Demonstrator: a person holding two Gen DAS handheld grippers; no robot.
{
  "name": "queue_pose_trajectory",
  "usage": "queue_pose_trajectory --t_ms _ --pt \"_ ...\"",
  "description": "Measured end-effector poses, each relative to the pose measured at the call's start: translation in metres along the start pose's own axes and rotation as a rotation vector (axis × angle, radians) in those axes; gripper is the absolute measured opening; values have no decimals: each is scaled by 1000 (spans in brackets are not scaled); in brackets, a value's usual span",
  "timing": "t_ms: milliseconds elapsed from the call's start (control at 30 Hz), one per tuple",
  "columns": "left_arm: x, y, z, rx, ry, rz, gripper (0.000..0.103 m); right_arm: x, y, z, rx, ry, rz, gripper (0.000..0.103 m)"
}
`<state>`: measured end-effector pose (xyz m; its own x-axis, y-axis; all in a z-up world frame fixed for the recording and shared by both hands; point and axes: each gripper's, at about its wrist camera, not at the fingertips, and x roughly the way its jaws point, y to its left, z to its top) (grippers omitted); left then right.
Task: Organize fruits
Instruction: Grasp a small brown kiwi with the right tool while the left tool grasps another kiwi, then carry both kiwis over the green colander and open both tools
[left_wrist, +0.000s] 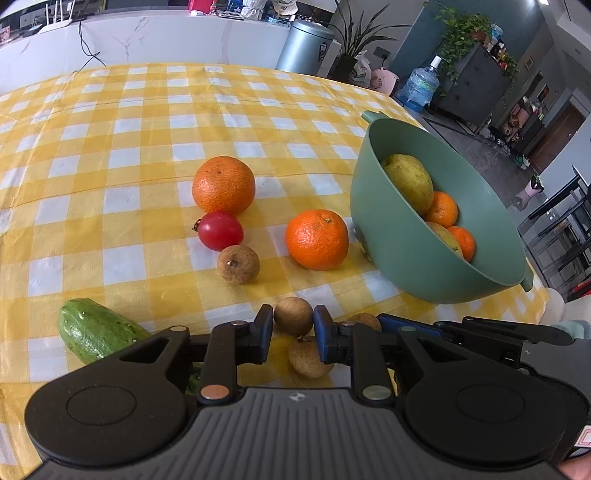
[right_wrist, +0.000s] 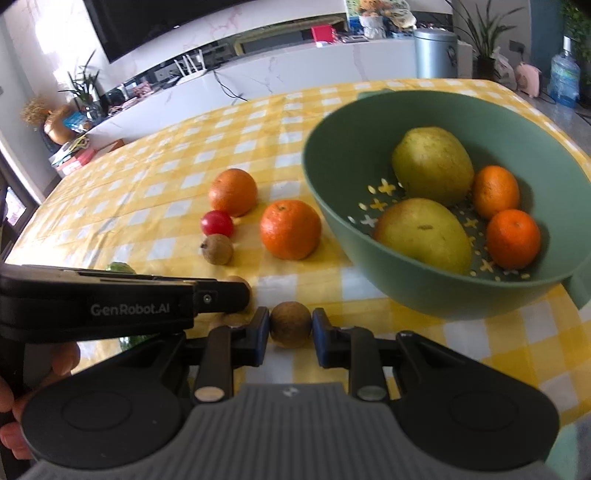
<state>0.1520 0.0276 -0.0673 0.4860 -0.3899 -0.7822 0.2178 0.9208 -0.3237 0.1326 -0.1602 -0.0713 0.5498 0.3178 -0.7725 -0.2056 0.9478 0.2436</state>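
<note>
Both my grippers are pinching a small brown fruit each, right at the near edge of the checked tablecloth (left_wrist: 110, 155). My left gripper (left_wrist: 293, 326) is clamped on one longan (left_wrist: 293, 316), with another loose longan (left_wrist: 308, 360) just below it. My right gripper (right_wrist: 290, 330) squeezes its own longan (right_wrist: 290, 324). The green bowl (right_wrist: 369, 258) sits just beyond and right of that one, holding two pears and two tangerines. Left of the bowl: two oranges, a tomato (right_wrist: 217, 222) and one more longan.
</note>
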Motion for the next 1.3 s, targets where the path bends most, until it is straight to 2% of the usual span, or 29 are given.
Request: queue_pose_trajectory --t_ms 400,733,1067,1300 --pt "-1 -3 -4 6 -23 16 25 1 0 -1 -5 2 6 22" --pt "-18 -2 -9 -21 -84 30 25 -7 2 -2 -29 -48 19 22" --pt "-47 -13 -12 -43 -168 59 25 -34 8 -7 -85 -164 50 21" --pt "-66 -28 -6 -45 -214 73 25 -65 6 -8 -112 -247 33 21"
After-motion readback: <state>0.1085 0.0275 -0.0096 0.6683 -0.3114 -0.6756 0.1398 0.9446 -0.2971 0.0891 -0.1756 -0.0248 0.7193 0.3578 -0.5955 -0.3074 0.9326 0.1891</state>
